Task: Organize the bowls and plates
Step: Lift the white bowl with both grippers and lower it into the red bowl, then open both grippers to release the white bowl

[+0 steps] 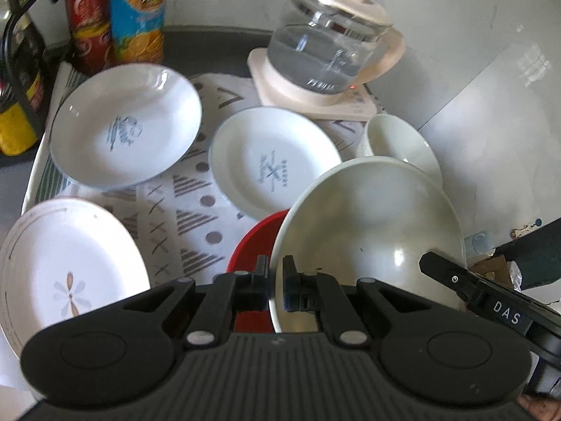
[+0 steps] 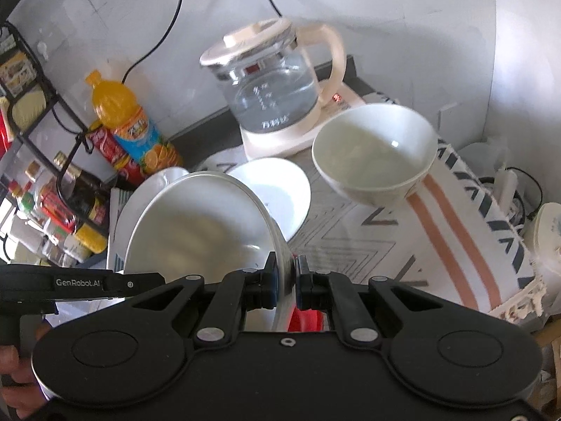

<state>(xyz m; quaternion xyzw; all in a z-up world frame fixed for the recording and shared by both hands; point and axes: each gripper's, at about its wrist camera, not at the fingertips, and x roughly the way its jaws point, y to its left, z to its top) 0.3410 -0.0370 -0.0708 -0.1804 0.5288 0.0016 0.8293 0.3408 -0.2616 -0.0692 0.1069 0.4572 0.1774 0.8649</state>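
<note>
Both grippers pinch the rim of one large pale bowl (image 1: 371, 231), held tilted above a red bowl (image 1: 256, 242). My left gripper (image 1: 274, 280) is shut on its left rim. My right gripper (image 2: 285, 277) is shut on its right rim; the bowl (image 2: 196, 231) fills that view's left centre. A smaller white bowl (image 2: 375, 154) stands on the patterned cloth behind. Three white plates lie on the cloth: one with blue script (image 1: 126, 126), one with a blue mark (image 1: 273, 165), one with a flower (image 1: 66, 273).
A glass kettle (image 1: 329, 52) on a cream base stands at the back by the wall. Orange and red drink bottles (image 1: 136, 14) stand at the back left beside a black wire rack (image 2: 45, 112) of jars. The cloth (image 2: 420, 231) hangs over the right edge.
</note>
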